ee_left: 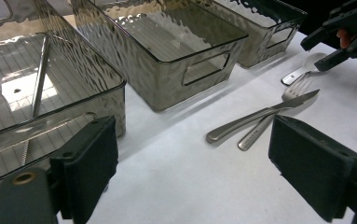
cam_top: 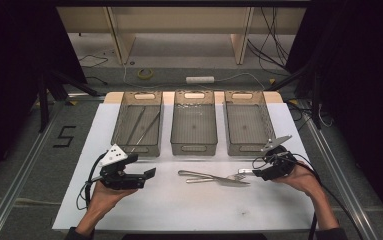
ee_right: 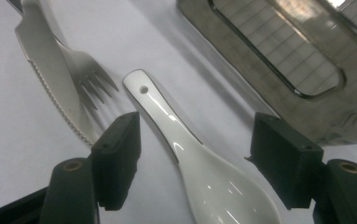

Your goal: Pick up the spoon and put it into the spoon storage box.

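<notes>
In the high view, three smoky translucent plastic bins stand in a row at the twelve o'clock side of a white sheet point(cam_top: 179, 210) laid over the table. The left bin point(cam_top: 137, 123) holds thin metal rods that look like chopsticks; the middle bin point(cam_top: 194, 121) and the right bin point(cam_top: 247, 122) look empty. The left gripper point(cam_top: 149, 175) hovers at about eight o'clock, jaws apart and holding nothing. The right gripper point(cam_top: 251, 172) sits at about four o'clock, just in front of the right bin, reaching for the cutlery.

In the left gripper view, its two black, foam-faced jaws stand wide with bare sheet between them. Toward two o'clock lie a steel knife point(ee_left: 260, 114) and a fork point(ee_left: 271, 119), crossed and touching, both polished and slim. Beyond them the right gripper closes in on a pale spoon point(ee_left: 306, 67). The bins show rippled walls, ribbed floors and cut-out handles.

In the right gripper view, the jaws are spread on either side of the white glossy ceramic spoon point(ee_right: 199, 163), not yet touching it. Its handle, with a small hole at the tip, runs toward eleven o'clock, and its bowl lies near six o'clock. The serrated knife and fork tines lie just beside the handle at ten o'clock.

The step in hand appears to be picking up the spoon for sorting. The next move likely calls for lowering and squeezing across the narrow handle; the slick glaze could slip.
</notes>
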The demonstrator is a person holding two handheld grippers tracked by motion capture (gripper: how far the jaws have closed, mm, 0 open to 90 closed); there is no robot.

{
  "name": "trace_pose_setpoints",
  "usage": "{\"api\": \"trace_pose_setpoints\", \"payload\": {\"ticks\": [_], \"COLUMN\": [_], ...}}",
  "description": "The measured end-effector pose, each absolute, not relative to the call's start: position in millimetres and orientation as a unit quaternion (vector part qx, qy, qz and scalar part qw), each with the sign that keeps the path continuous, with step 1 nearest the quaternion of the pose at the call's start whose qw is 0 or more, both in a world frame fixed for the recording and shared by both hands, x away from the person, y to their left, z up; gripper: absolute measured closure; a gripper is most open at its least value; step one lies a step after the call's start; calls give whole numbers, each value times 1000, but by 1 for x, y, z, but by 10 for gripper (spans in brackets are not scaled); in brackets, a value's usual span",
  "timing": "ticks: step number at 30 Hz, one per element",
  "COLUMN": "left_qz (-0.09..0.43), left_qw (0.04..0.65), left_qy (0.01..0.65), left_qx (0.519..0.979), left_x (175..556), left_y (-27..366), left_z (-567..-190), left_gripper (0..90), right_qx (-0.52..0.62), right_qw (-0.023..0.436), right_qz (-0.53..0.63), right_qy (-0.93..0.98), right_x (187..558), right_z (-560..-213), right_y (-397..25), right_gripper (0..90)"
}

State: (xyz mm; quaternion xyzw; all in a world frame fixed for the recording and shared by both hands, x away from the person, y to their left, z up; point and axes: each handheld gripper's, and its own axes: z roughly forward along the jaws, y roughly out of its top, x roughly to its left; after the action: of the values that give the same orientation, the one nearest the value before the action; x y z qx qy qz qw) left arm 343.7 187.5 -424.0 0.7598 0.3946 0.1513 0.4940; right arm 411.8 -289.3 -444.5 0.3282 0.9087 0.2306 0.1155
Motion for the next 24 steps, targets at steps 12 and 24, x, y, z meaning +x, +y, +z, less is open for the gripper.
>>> {"api": "trace_pose_setpoints", "payload": {"ticks": [12,24], "left_qz": [153,154], "left_qw": [495,498], "left_qy": [395,394], "left_qx": [759,757], "left_x": [343,343], "left_y": [187,187], "left_z": [-424,-423], "left_gripper": [152,152], "right_qx": [316,303], "right_qw": [107,85], "right_qz": [200,195], "right_qy": [921,929], "right_x": [418,423], "right_z": [-455,-459], "right_y": [-283,-276], "right_gripper": [417,522]}}
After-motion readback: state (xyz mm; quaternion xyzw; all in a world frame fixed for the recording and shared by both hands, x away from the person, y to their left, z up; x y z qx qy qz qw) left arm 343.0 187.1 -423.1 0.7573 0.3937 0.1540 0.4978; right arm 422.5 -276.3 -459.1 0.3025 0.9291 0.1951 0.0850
